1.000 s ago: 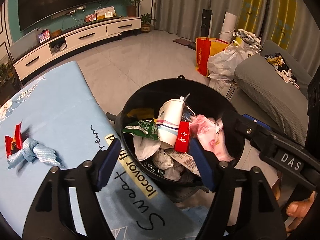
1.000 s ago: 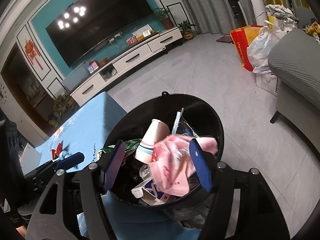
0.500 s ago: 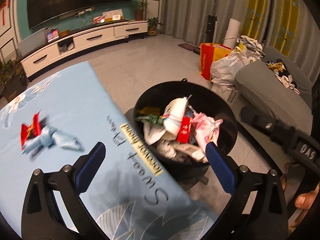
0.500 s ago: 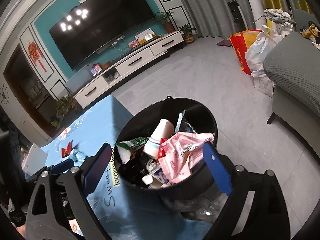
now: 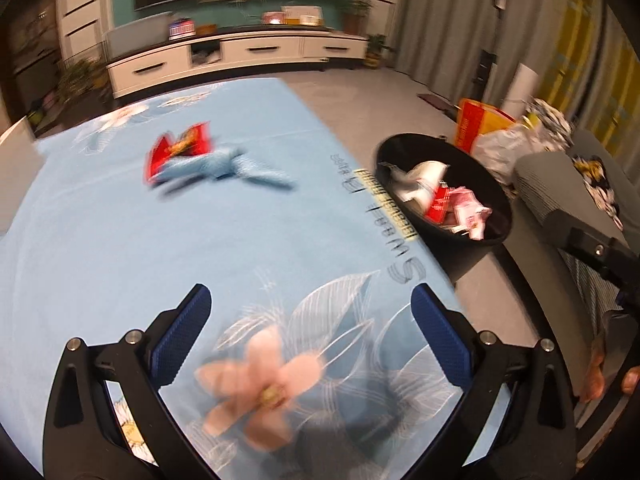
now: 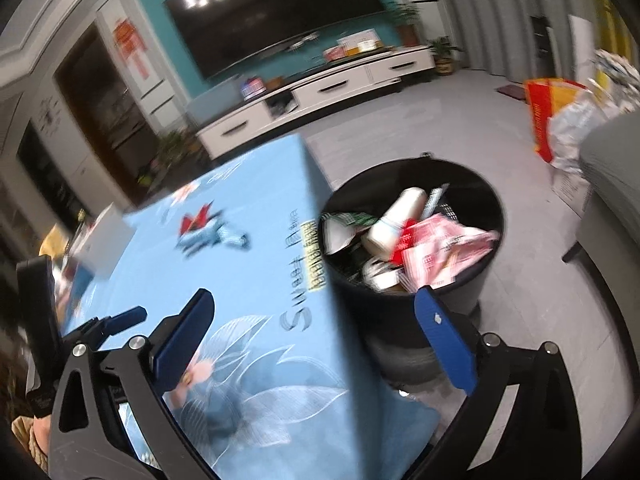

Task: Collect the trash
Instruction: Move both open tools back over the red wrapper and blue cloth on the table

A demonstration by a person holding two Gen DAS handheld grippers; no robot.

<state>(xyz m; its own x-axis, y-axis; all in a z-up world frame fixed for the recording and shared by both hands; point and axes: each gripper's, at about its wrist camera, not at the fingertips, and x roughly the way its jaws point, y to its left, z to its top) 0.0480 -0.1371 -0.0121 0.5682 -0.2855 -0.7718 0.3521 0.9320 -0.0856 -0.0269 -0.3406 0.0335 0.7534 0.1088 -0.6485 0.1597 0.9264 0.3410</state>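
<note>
A black bin [image 5: 474,162] [image 6: 380,320] stands on the floor against the table's right edge, filled with trash: a pink wrapper [image 5: 468,212] [image 6: 440,248] and a paper cup [image 6: 396,220] lie on top. On the light blue tablecloth [image 5: 120,240] [image 6: 260,248] lie a red wrapper [image 5: 180,148] [image 6: 196,216] and a crumpled pale blue piece [image 5: 236,164] [image 6: 216,236], touching each other. My left gripper [image 5: 310,300] hangs open over the table's near part, empty. My right gripper [image 6: 314,298] hovers over the table edge beside the bin, jaws opening, nothing between them.
A white box [image 6: 104,240] sits at the table's left edge. Beyond the table stands a white TV cabinet [image 5: 240,52] under a dark screen. An orange bag [image 5: 476,124], white plastic bags [image 6: 576,136] and a grey sofa [image 5: 560,184] crowd the floor right of the bin.
Both grippers have swung left from above the bin to over the table and their jaws have widened. The pink wrapper that sat between the right fingers now lies in the bin.
</note>
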